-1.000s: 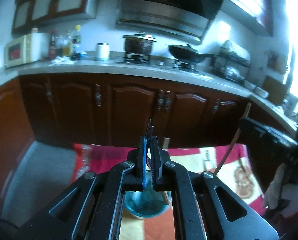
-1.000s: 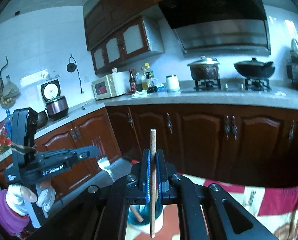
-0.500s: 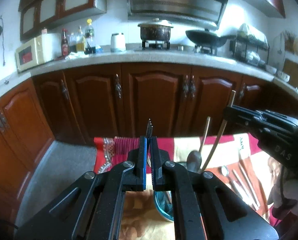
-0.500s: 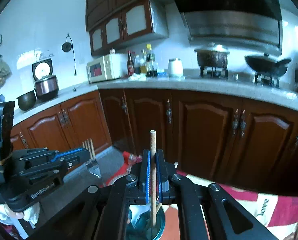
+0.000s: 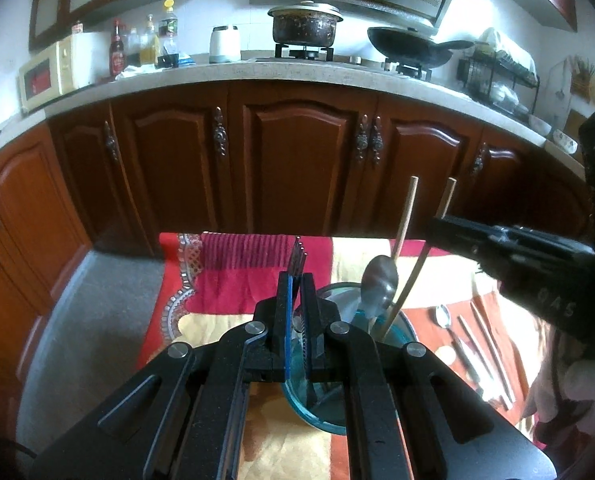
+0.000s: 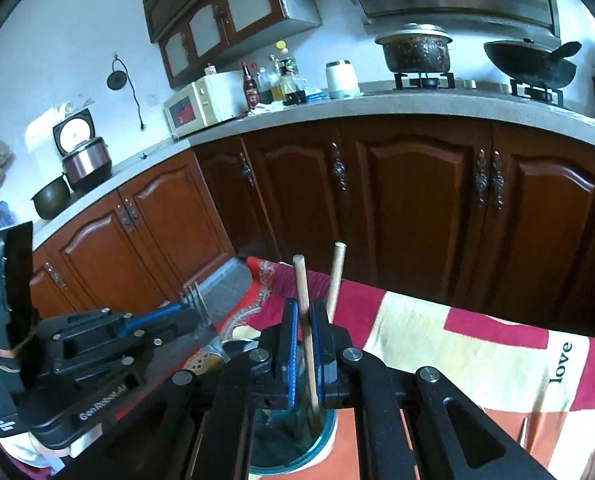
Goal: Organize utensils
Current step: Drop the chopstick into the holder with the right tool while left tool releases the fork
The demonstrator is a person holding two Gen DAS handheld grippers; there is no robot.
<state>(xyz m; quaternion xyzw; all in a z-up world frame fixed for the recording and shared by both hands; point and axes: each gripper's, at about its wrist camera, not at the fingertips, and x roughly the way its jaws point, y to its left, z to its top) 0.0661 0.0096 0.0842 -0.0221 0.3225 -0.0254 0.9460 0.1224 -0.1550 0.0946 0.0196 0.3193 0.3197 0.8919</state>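
We see left gripper (image 5: 296, 280) clenched on fork (image 5: 297, 258), tines up, over blue glass cup (image 5: 321, 400). Right gripper (image 6: 304, 320) clamps wooden chopstick (image 6: 303, 292), tip inside cup. Spoon (image 5: 377, 282), second chopstick (image 5: 403, 220) stand in cup. More utensils (image 5: 473, 344) lie right of cup.

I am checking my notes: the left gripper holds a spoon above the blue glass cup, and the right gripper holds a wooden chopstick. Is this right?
Not quite: the left gripper holds a fork, not a spoon, as the left wrist view shows. It is above the blue glass cup, and the right gripper does hold a wooden chopstick.
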